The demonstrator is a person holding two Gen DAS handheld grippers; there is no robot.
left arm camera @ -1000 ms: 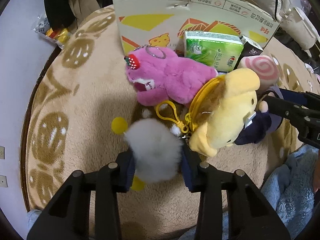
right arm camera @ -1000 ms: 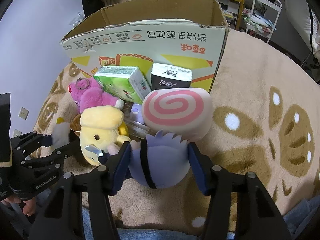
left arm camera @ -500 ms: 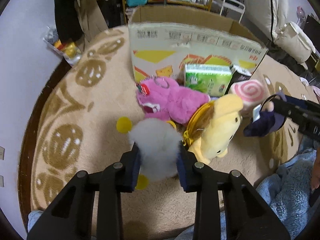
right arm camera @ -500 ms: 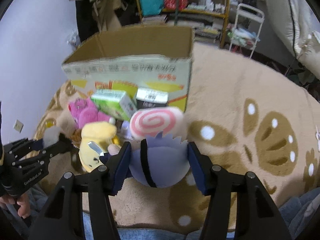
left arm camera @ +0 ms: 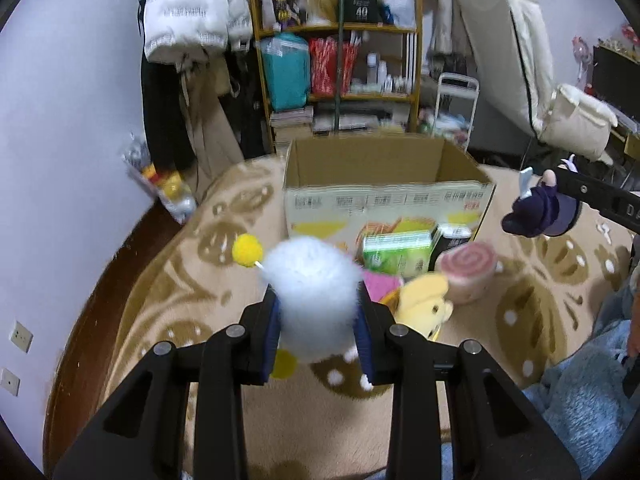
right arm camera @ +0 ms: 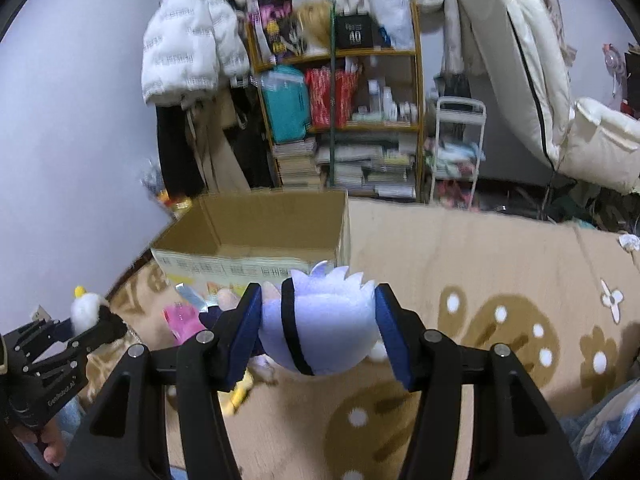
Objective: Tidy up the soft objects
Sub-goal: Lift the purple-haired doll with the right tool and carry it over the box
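Observation:
My left gripper [left arm camera: 318, 312] is shut on a white fluffy plush [left arm camera: 312, 288] with yellow pom-poms, held in the air above the rug. My right gripper [right arm camera: 318, 320] is shut on a lavender-haired plush doll [right arm camera: 320, 332], also lifted; it shows at the right of the left wrist view [left arm camera: 540, 212]. An open, empty-looking cardboard box [left arm camera: 384, 184] stands ahead, also in the right wrist view [right arm camera: 256, 236]. On the rug before the box lie a yellow plush [left arm camera: 424, 304], a pink plush [left arm camera: 382, 284], a pink swirl roll plush [left arm camera: 466, 272] and a green tissue pack [left arm camera: 396, 254].
A beige patterned rug [left arm camera: 532, 280] covers the floor. A shelf with books and bags [right arm camera: 340, 112] stands behind the box, with hanging coats [right arm camera: 192, 52] to the left. A black pack [left arm camera: 452, 236] leans against the box. A blue blanket [left arm camera: 580, 392] lies at the lower right.
Both grippers have risen from the pile with their plush toys held. The views now tilt up and show the open top of the box and the room behind.

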